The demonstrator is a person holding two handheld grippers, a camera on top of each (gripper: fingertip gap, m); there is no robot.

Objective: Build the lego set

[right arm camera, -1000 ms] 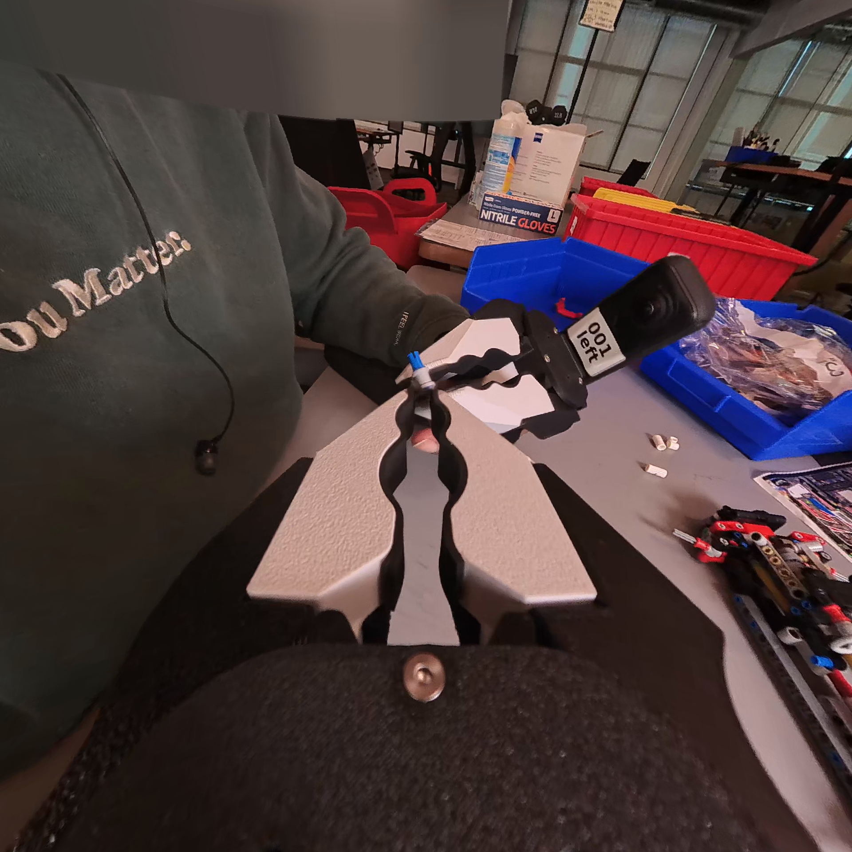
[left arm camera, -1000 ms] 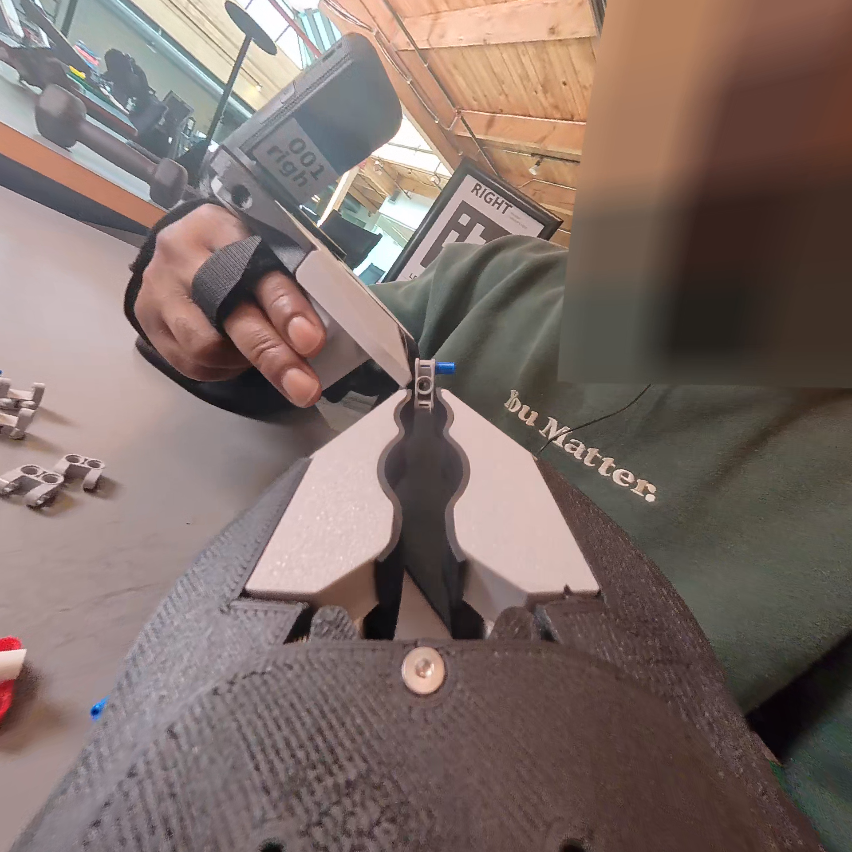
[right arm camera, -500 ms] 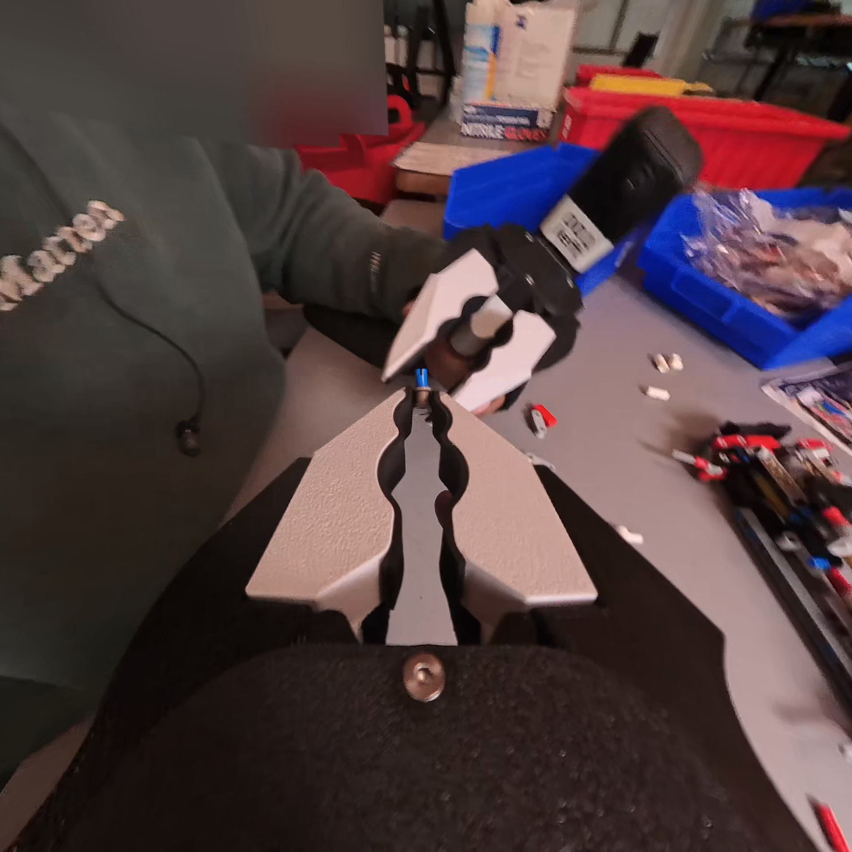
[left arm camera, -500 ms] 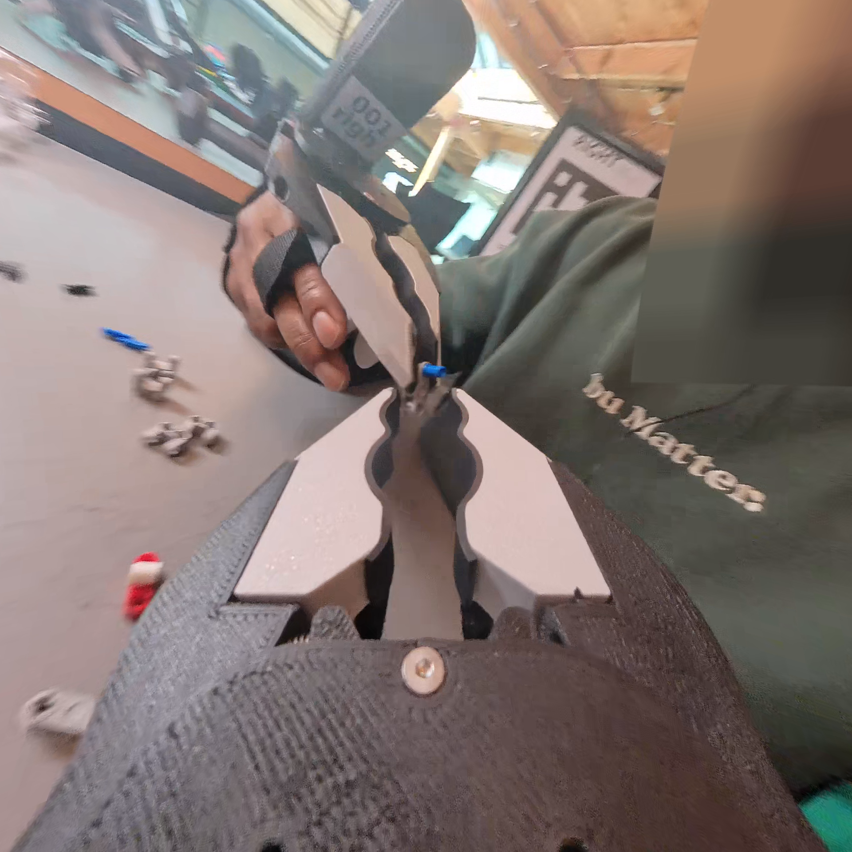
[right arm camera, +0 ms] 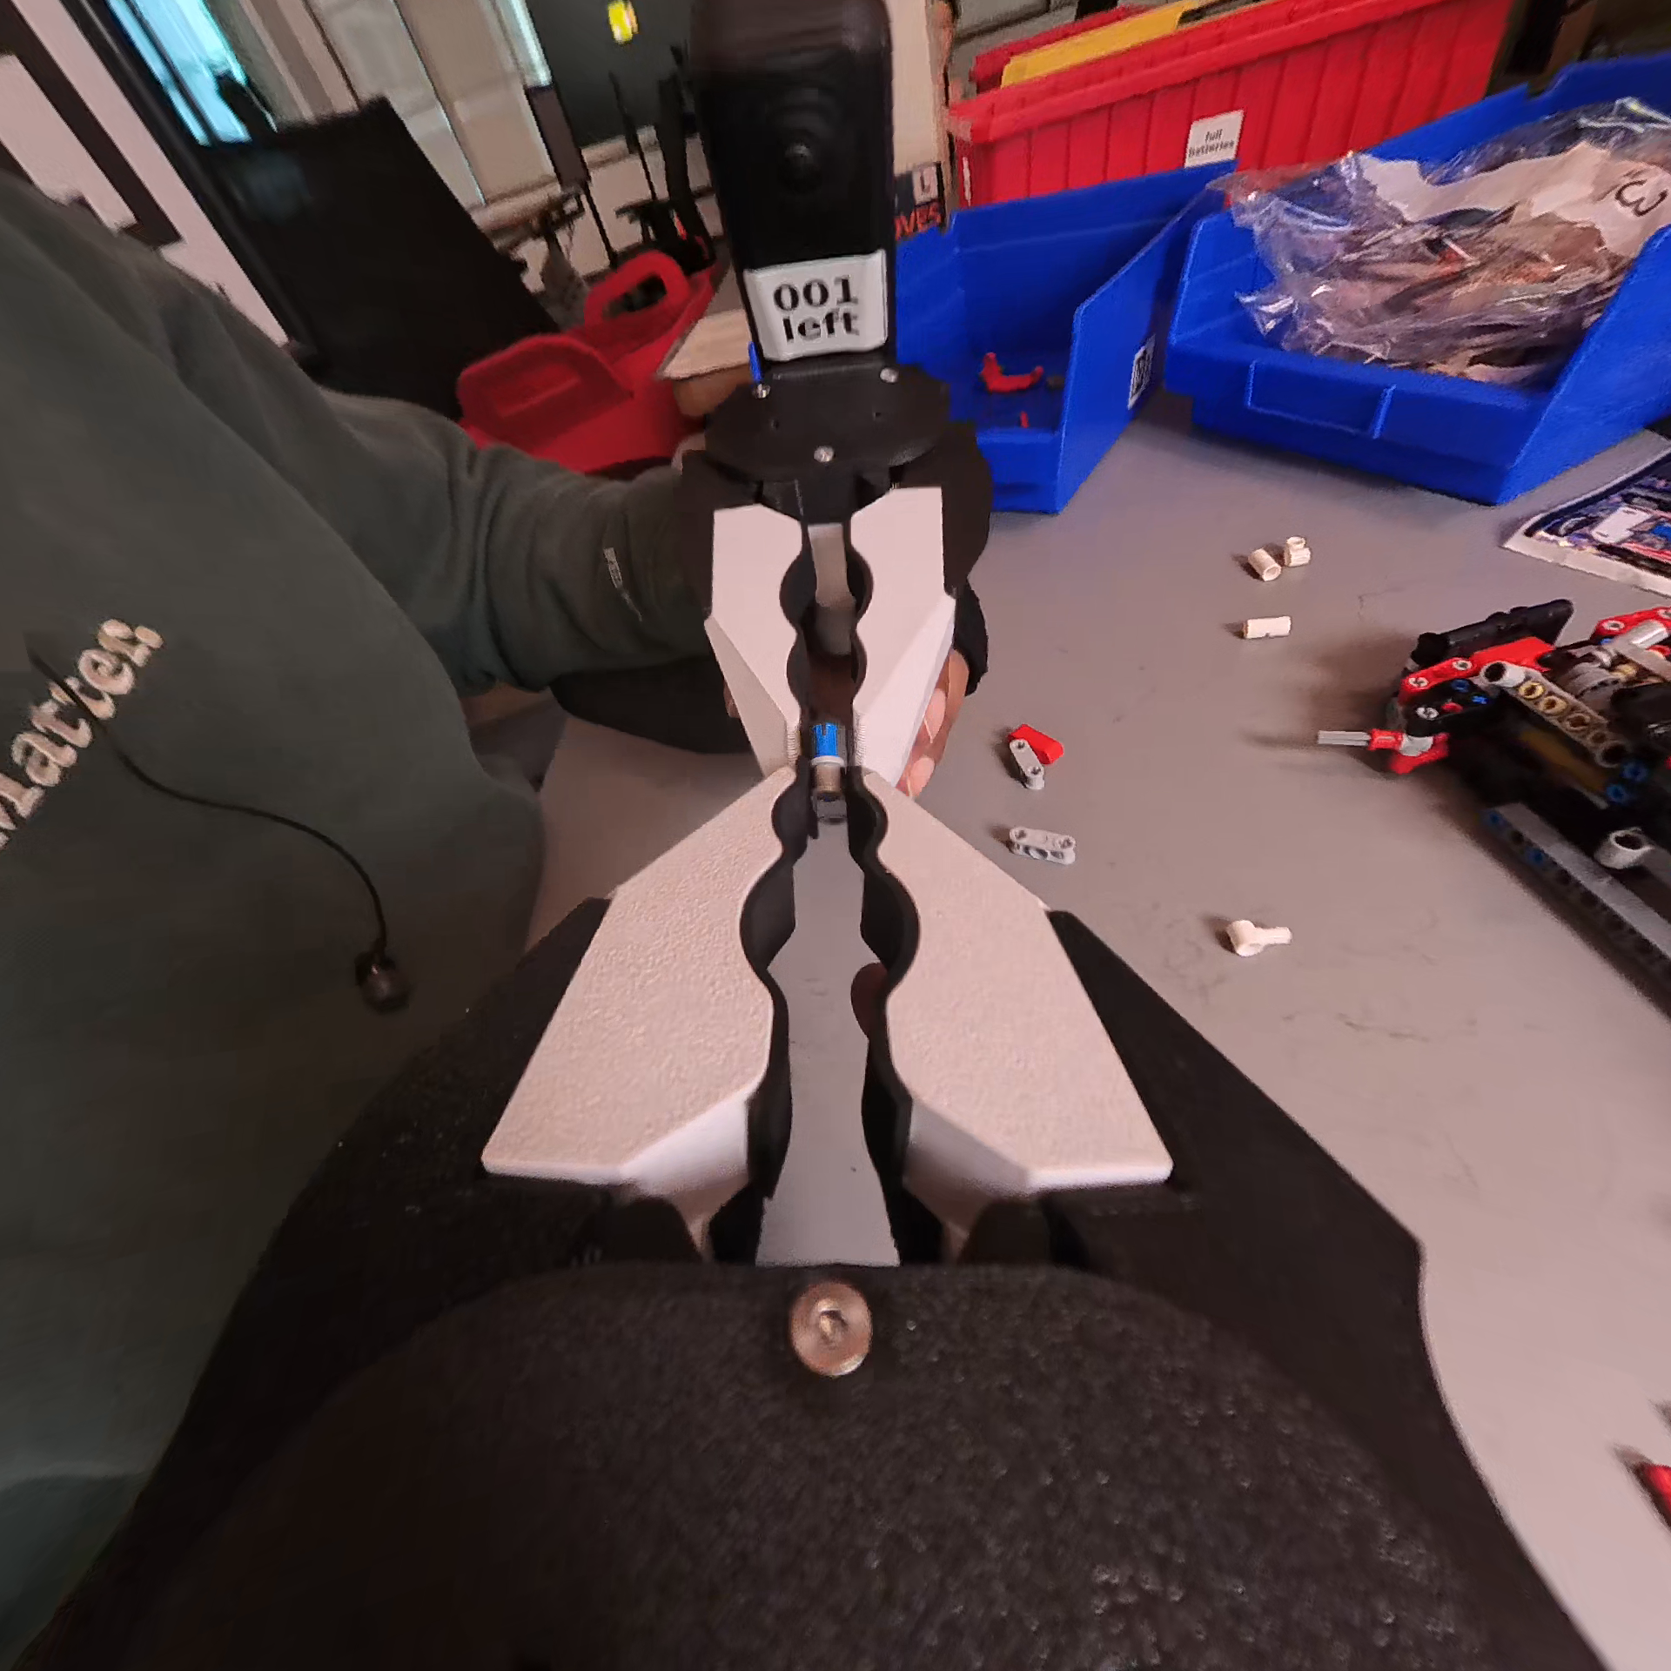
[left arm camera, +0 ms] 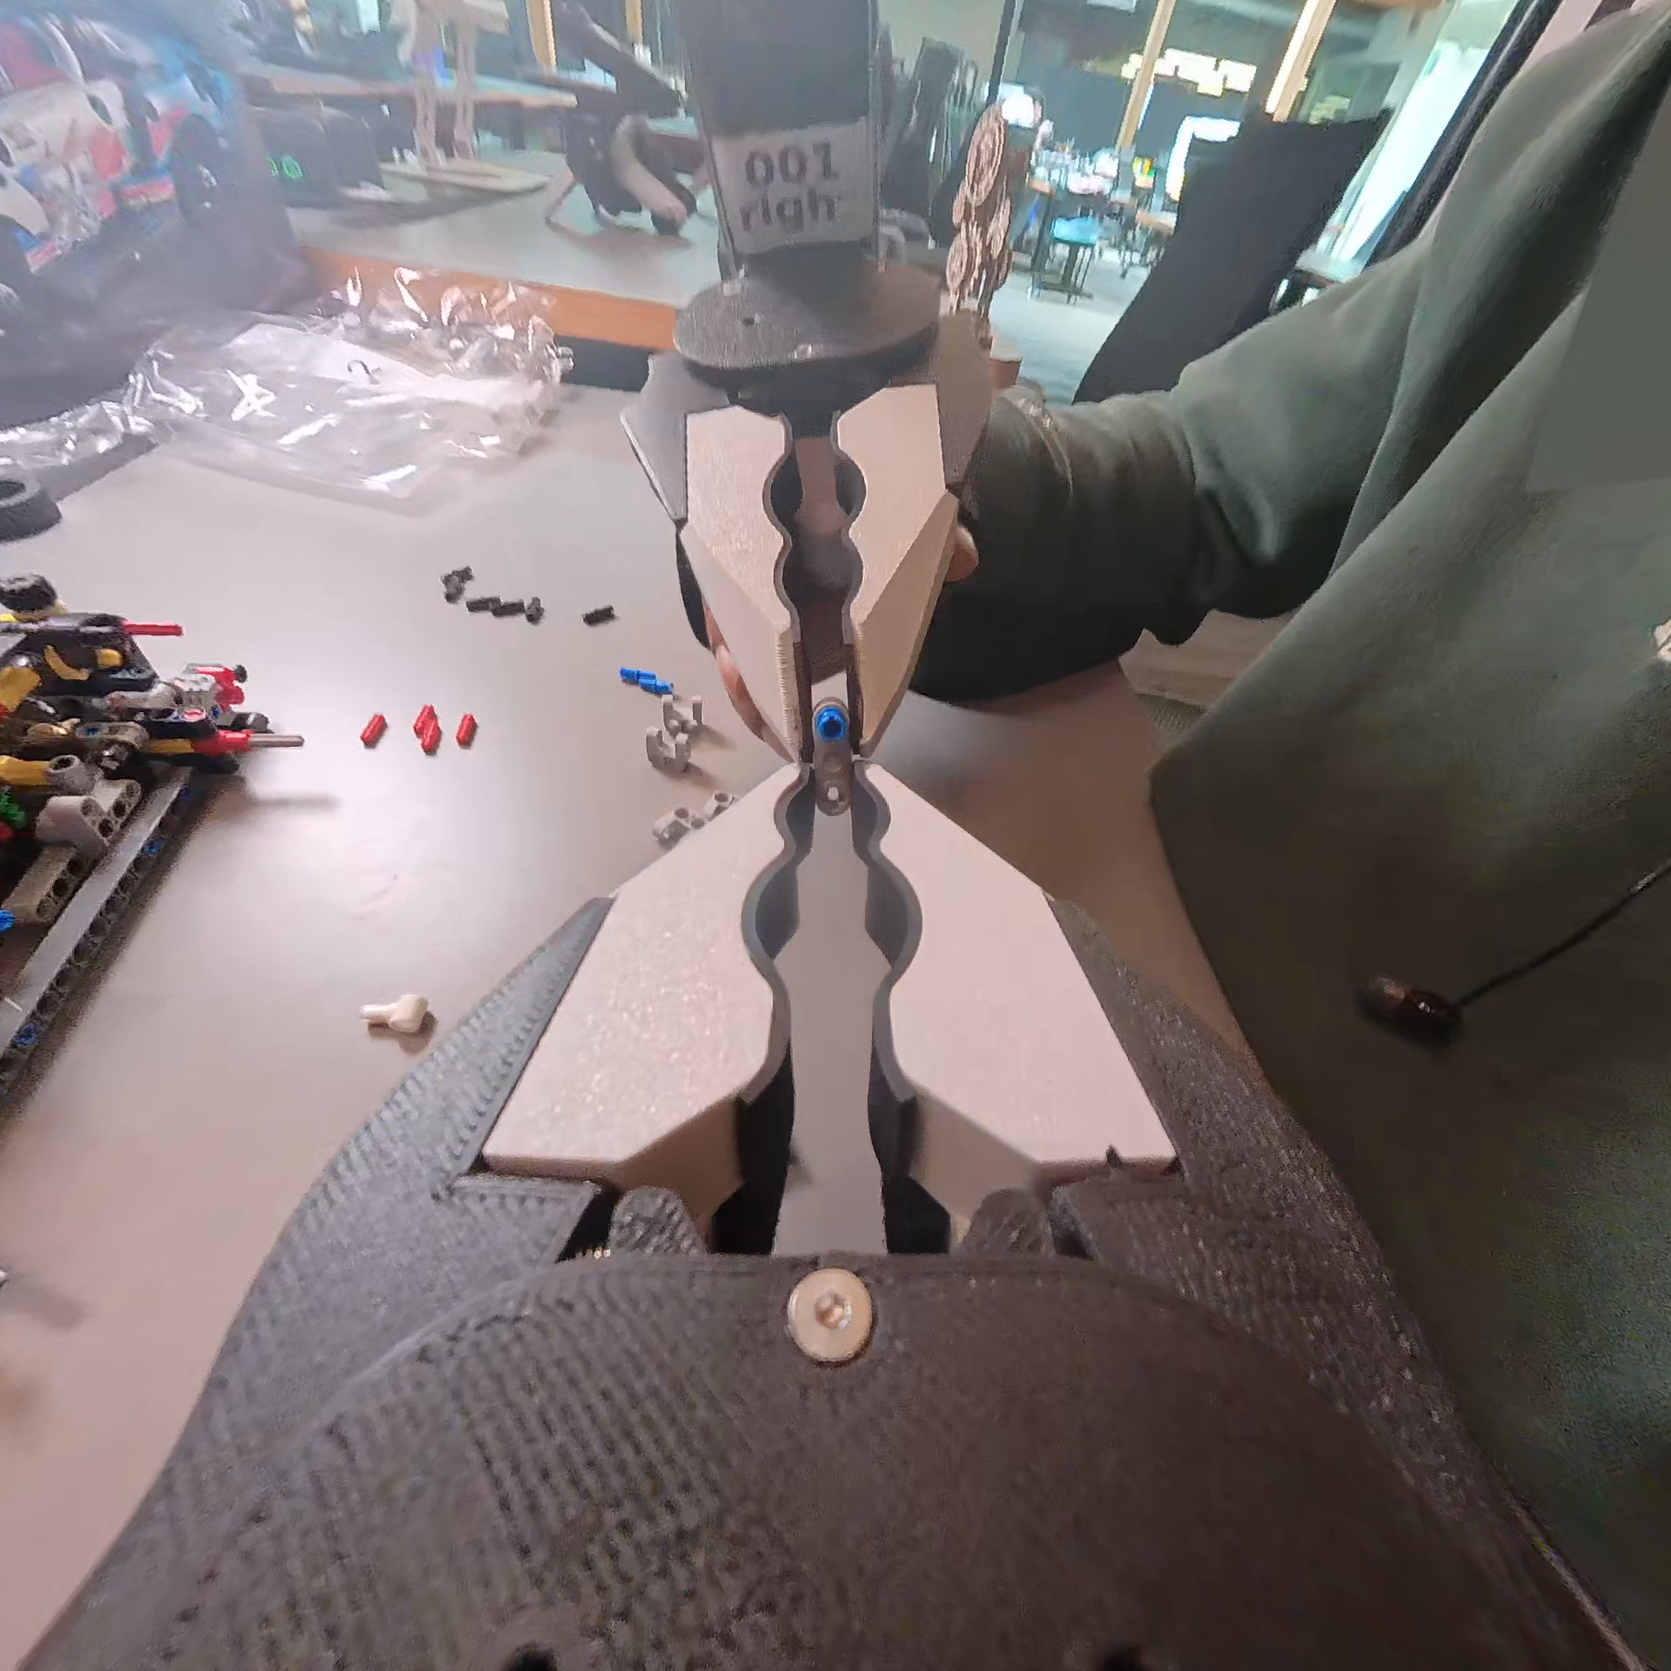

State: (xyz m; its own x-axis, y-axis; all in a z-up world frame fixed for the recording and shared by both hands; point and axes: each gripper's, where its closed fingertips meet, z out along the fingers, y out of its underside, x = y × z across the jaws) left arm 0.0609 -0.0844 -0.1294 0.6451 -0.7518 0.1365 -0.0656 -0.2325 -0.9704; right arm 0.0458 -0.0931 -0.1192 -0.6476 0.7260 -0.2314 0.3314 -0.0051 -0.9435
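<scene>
Tip-to-tip alignment: my left tongs (left arm camera: 830,785) and my right tongs (right arm camera: 827,788) face each other nose to nose above the grey table (left arm camera: 380,868), their fingertips nearly touching. Left tongs are clenched on a small grey connector piece (left arm camera: 830,788), held at the very tips with one of its round holes facing the camera. Right tongs, seen from the left wrist view at (left arm camera: 827,734), are clenched on a blue pin (left arm camera: 826,723); in the right wrist view the same blue pin (right arm camera: 826,743) stands in line with the grey connector piece (right arm camera: 825,800), and the two parts meet end to end between the opposing tips. Whether the pin is seated in the hole I cannot tell. On the table, the partly built lego model (left arm camera: 99,723) lies well apart on my left side, with three red pins (left arm camera: 420,728), loose grey connectors (left arm camera: 674,734), black pins (left arm camera: 493,604) and a white piece (left arm camera: 396,1011) scattered between it and the tongs. Blue bins (right arm camera: 1411,362) and a red bin (right arm camera: 1203,118) stand at the table's far edge.
</scene>
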